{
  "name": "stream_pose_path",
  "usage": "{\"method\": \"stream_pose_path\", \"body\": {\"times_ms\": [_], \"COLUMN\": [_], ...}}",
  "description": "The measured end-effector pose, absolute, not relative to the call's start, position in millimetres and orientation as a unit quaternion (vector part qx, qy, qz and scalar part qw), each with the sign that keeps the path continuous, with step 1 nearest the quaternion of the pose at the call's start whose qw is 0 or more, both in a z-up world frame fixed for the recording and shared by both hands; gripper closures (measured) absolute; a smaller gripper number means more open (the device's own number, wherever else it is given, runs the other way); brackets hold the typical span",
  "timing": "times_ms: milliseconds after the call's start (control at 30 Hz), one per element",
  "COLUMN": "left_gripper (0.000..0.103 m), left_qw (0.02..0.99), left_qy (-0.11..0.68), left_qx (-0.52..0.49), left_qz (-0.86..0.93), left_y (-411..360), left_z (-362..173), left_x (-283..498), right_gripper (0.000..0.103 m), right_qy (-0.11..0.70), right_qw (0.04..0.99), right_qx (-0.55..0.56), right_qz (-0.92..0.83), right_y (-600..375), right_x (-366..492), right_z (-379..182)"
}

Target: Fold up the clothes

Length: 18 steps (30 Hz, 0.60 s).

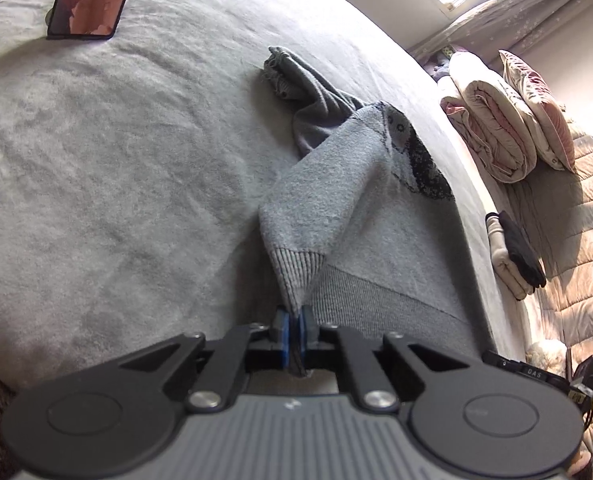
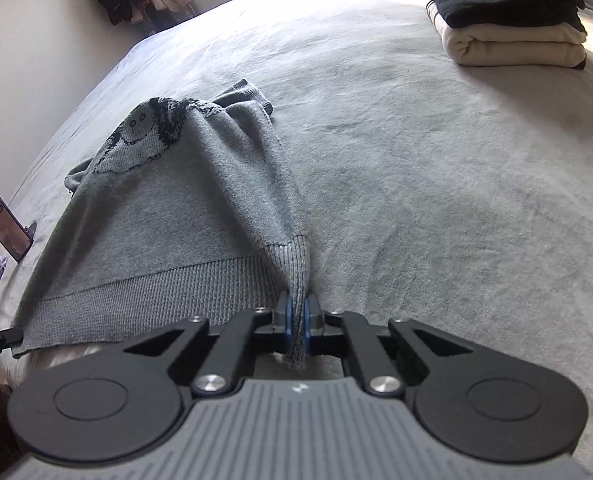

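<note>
Tongs first: we keep the left tongs (image 1: 295, 320) and right tongs (image 2: 295, 316) each pinching a ribbed hem corner of the grey knitted sweater (image 2: 168, 208), stretching it taut over the pale grey bed (image 2: 416, 200) for folding. Beyond lies a folded cream-and-black stack (image 2: 512, 32).

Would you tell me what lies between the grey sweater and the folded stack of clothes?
Only bare grey bedspread separates the sweater from the folded stack, as the right wrist view shows.
</note>
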<state>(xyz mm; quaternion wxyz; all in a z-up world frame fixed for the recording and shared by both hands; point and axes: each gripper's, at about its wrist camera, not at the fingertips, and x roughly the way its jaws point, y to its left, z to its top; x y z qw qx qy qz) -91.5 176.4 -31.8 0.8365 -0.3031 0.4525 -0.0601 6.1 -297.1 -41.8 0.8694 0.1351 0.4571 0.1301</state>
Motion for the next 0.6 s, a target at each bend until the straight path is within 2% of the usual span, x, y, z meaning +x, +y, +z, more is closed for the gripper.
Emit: {"method": "stream_pose_path", "body": {"times_ms": [300, 600], "left_gripper": [0.099, 0.099], "left_qw": [0.830, 0.822], "left_qy": [0.482, 0.514], "left_qx": [-0.262, -0.211], "left_qz": [-0.103, -0.119], "left_y": [167.6, 154.3], "left_z": [-20.9, -39.9], "left_x": [-115.5, -130.7], "right_gripper": [0.097, 0.097], "right_qy": [0.459, 0.474], "right_qw": [0.871, 0.861], "right_qx": [0.118, 0.119], "right_qz": [0.132, 0.142], "right_y": [-312.7, -318.0], "right_x": [-26.9, -46.1], "right_z": [-19.4, -25.8]}}
